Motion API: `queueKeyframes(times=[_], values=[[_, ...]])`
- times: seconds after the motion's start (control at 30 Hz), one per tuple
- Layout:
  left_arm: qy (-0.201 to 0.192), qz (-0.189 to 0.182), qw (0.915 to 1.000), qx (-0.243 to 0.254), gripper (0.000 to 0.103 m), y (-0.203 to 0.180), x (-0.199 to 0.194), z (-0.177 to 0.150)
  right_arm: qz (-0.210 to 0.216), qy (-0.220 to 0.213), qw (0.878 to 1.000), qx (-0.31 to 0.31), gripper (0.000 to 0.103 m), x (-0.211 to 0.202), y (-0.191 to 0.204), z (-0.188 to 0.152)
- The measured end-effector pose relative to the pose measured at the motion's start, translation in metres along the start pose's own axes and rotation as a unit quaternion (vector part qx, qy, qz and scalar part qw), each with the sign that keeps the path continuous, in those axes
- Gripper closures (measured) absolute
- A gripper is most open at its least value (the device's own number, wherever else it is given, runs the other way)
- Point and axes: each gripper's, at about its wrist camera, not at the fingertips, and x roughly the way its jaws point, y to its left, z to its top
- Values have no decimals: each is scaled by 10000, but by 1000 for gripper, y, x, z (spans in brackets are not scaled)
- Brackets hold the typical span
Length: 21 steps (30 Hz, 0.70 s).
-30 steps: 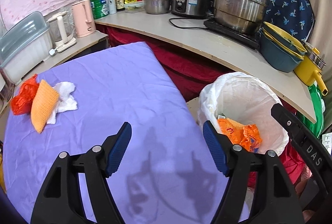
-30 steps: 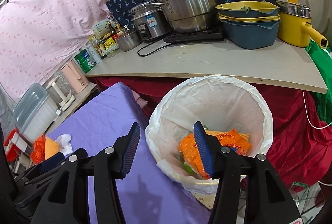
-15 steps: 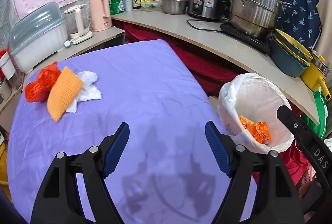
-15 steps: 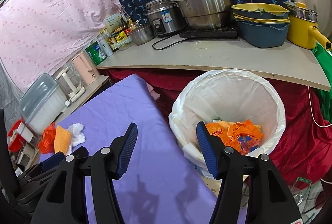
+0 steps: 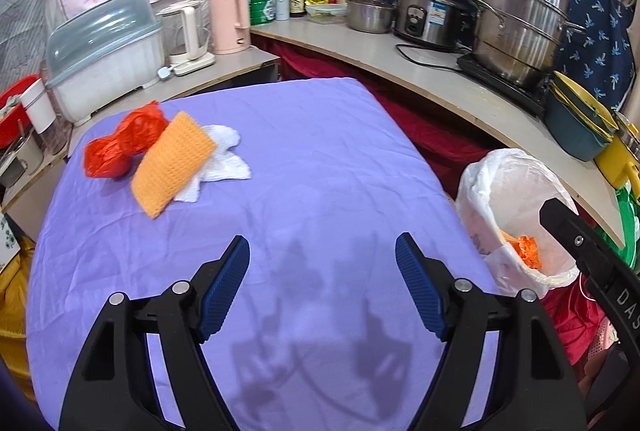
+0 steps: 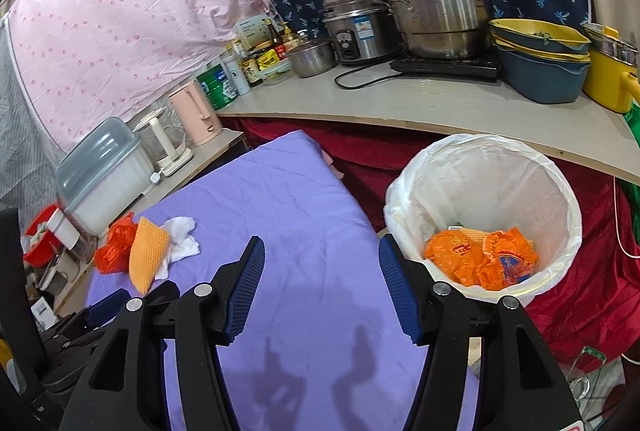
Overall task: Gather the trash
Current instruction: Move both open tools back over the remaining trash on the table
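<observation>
So, partway through by my reading. Orange wrappers (image 6: pixel 482 261) already lie crumpled at the bottom of the bin (image 6: pixel 554 187), which stands off the table's right edge, below the curved counter (image 6: pixel 420 103). Three pieces are left on the purple tablecloth (image 5: pixel 304 151), clustered at its far left: a red-orange plastic bag (image 5: pixel 120 143), an orange sponge (image 5: pixel 172 161) leaning across it, and a white tissue (image 5: pixel 222 161) tucked under the sponge's right side.

My left gripper (image 5: pixel 322 283) hangs over bare cloth with jaws spread wide, nothing between them. My right gripper (image 6: pixel 320 285) is likewise empty; its jaws have just been opening, and they frame the table's edge next to the bin.

Materials: the bag is thin, glossy film, knotted and puffy. The sponge is a flat slab with a waffle-like weave, soft-looking, probably springy. The tissue is limp, creased paper. The bin liner is translucent white film folded over the rim. The cloth is matte, lightly wrinkled.

Remaining, I judge: three pickups, all well apart from both grippers.
</observation>
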Motion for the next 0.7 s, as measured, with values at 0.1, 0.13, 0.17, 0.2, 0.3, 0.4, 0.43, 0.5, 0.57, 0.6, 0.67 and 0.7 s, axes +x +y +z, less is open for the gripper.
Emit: queueKeyframes(times=[0.1, 0.13, 0.17, 0.2, 0.3, 0.4, 0.43, 0.5, 0.57, 0.6, 0.67, 0.7], values=[[6, 40, 9999, -122, 30, 16, -2, 0, 86, 25, 9999, -75, 41, 3, 14, -2], [-3, 69, 9998, -182, 29, 23, -3, 0, 113, 49, 9998, -141, 41, 4, 21, -3], [-13, 100, 9997, -217, 29, 27, -4, -1, 144, 73, 9997, -206, 41, 6, 27, -4], [-18, 121, 9996, -245, 27, 32, -4, -1, 163, 90, 9995, -241, 41, 7, 32, -6], [-4, 194, 9991, -374, 25, 49, -4, -2, 264, 171, 9989, -342, 41, 13, 49, -11], [19, 277, 9985, -474, 25, 66, -2, -3, 355, 241, 9981, -435, 41, 19, 66, -16], [32, 319, 9982, -510, 25, 73, -2, -4, 387, 259, 9978, -467, 41, 21, 72, -18], [54, 369, 9976, -589, 25, 84, -1, -6, 442, 292, 9972, -521, 41, 24, 82, -21], [66, 432, 9967, -678, 25, 97, 0, -7, 497, 333, 9965, -589, 41, 28, 93, -24], [69, 459, 9964, -713, 25, 104, 1, -8, 512, 350, 9962, -610, 41, 30, 97, -24], [79, 508, 9958, -763, 24, 116, 2, -10, 558, 393, 9955, -652, 41, 35, 106, -26], [85, 536, 9955, -780, 24, 120, 2, -11, 583, 412, 9952, -673, 41, 38, 111, -28]])
